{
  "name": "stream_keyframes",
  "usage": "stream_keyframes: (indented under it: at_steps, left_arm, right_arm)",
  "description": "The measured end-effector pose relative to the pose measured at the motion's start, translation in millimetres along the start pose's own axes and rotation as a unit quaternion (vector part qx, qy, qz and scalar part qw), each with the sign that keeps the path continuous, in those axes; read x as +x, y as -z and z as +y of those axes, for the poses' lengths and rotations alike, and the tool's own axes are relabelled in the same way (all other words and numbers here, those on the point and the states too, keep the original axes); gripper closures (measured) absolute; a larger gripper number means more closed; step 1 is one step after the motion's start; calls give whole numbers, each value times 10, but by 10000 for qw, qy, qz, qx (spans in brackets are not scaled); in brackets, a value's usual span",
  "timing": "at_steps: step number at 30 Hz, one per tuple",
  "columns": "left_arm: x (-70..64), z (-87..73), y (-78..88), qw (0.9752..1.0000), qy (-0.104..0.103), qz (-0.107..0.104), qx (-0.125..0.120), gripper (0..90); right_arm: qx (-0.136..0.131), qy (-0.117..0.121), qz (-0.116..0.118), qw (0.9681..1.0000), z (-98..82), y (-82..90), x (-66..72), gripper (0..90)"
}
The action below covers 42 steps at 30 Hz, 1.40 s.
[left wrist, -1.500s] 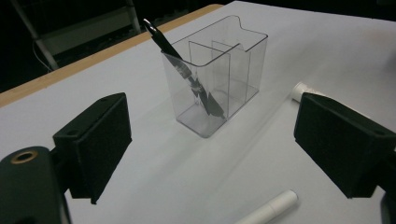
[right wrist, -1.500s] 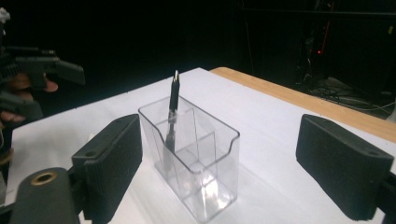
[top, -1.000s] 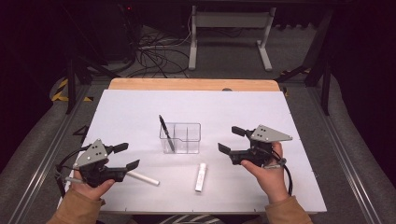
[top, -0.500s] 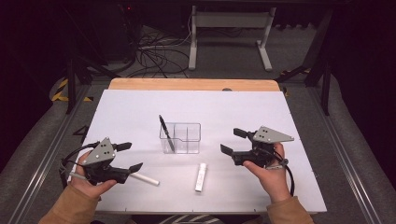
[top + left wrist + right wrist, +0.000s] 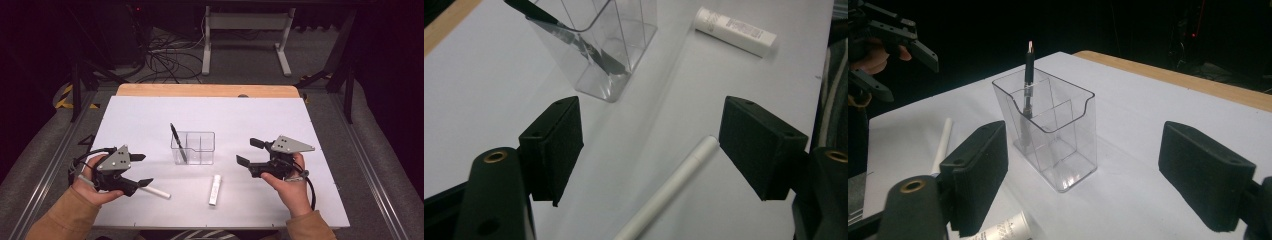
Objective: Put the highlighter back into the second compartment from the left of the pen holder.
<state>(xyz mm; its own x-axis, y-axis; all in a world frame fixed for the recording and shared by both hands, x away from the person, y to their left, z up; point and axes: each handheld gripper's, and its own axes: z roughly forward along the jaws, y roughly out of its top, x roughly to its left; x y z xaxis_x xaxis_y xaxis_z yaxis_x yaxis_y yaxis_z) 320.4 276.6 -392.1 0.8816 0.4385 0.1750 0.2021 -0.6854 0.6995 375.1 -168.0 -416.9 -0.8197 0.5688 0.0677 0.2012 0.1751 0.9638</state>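
High view: the left gripper [image 5: 141, 170] hangs open over the white pen [image 5: 155, 191], near-left of the clear holder [image 5: 194, 148]; the right gripper [image 5: 249, 151] waits open at the right. Left gripper view: the pen [image 5: 674, 187] lies between wide jaws, ungripped; right gripper view: empty jaws frame the holder [image 5: 1053, 135].

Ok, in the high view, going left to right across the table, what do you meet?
Left gripper, jaws open beside the white pen → white pen lying flat → clear plastic holder with a black pencil leaning in its left compartment → white tube → right gripper, jaws open, holding nothing.
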Motion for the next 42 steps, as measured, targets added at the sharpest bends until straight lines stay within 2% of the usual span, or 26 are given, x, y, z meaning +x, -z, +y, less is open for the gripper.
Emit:
stream_keyframes:
  at_steps: [3,10,15,23,36,39,42]
  left_arm:
    - [34,0,-26,9998,6,-179,131,295]
    - [75,3,-62,9984,-104,-280,472,243]
    - [90,-12,-91,9972,-227,-396,598,268]
    - [122,-18,-170,9929,-306,-539,1016,292]
    - [115,8,-230,9877,-604,-581,1321,308]
    - [136,0,-242,9850,-734,-649,1418,334]
    - [145,-9,-251,9837,-874,-677,1418,352]
  right_arm:
    - [8,-15,7,10000,-1,0,-5,201]
    - [64,-26,29,10000,-9,22,-39,206]
    - [81,66,4,9999,-5,55,-59,202]
    - [89,48,26,9999,-10,82,-110,203]
    - [135,-15,77,9999,-27,64,-125,204]
    - [116,-13,73,9999,-25,68,-123,204]
    - [109,-16,77,9999,-24,71,-123,204]
